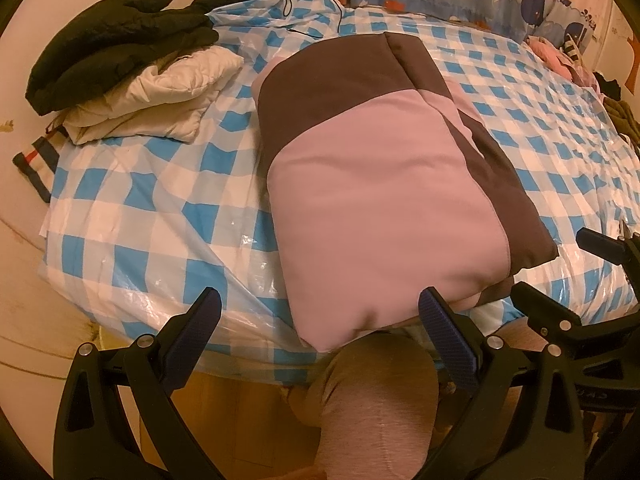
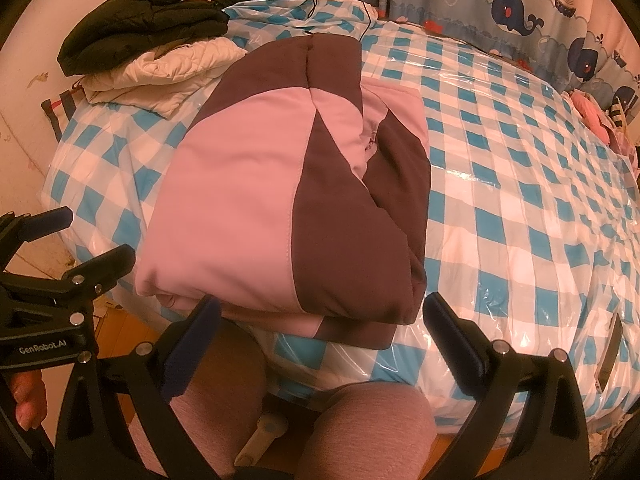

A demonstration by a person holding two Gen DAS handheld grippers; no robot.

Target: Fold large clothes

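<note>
Pink-and-brown jacket [image 1: 384, 184] folded on checkered bed [image 1: 160, 216]

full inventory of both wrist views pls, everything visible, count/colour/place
folded jacket: 1, pink and dark brown, middle of the bed, near edge
black jacket: 1, black, far left of the bed, on top of the white one
white quilted jacket: 1, cream-white, far left, under the black one
checked plastic cover: 1, blue and white, over the whole bed
whale curtain: 1, blue with navy whales, behind the bed
pink clothes pile: 1, pink, far right edge of the bed
phone-like slab: 1, dark, near right, seemingly under the plastic
cable: 1, dark, far edge
striped item: 1, striped, left of the bed
legs: 2, pinkish-grey trousers, bottom centre
left gripper: 1, black, blue pads, open
right gripper: 1, same, open
</note>
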